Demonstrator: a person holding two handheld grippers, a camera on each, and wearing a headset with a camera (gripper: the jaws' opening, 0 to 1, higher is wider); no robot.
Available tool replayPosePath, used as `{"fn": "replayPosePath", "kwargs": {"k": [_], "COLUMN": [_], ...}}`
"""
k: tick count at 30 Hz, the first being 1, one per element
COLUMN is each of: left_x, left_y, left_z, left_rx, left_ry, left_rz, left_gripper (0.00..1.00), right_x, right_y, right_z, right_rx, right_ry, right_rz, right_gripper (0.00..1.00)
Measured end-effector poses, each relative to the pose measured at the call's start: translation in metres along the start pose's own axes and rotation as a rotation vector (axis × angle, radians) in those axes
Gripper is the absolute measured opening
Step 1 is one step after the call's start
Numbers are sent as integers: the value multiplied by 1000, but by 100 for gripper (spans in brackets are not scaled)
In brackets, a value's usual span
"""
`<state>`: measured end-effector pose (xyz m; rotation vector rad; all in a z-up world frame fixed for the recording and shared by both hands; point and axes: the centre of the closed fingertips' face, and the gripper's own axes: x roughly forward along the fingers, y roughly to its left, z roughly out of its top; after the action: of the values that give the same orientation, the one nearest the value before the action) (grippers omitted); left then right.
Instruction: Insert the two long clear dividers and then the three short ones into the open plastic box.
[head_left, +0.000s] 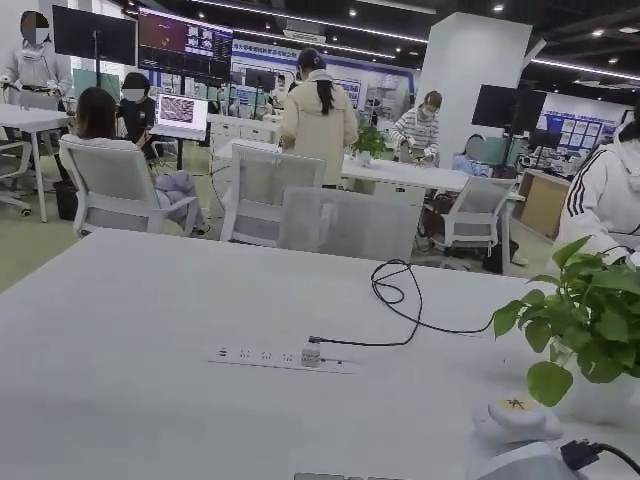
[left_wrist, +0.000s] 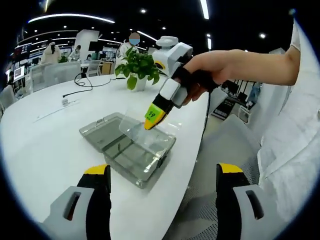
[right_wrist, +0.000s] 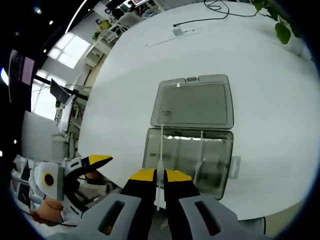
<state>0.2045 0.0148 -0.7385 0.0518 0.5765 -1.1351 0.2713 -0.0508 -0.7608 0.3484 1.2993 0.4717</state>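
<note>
Two jaws of the left gripper (left_wrist: 163, 170) were seen spread wide apart, nothing between them, just short of the open plastic box (left_wrist: 142, 176); the box was set on the white table (left_wrist: 45, 145), its lid (left_wrist: 100, 131) laid flat beside the base; above the box, a long clear divider (left_wrist: 133, 131) was clamped in the closed right gripper (left_wrist: 151, 116); whether it was seated could not be told; right of it, a second divider (right_wrist: 200, 155) stood upright inside the box; a potted plant (left_wrist: 137, 65) stood well beyond the box.
</note>
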Motion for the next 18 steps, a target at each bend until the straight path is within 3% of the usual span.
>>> {"fn": "replayPosePath", "kwargs": {"k": [8, 18], "left_x": [0, 0], "left_y": [0, -3], "left_z": [-3, -3], "left_rx": [2, -14], "left_ry": [-9, -34], "left_rz": [-34, -52], "left_gripper": [88, 87], "right_x": [15, 25], "right_y": [-6, -13], "right_z": [-2, -5], "right_rx": [45, 47], "right_ry": [37, 80], "right_rz": [-36, -79], "right_gripper": [7, 7]}}
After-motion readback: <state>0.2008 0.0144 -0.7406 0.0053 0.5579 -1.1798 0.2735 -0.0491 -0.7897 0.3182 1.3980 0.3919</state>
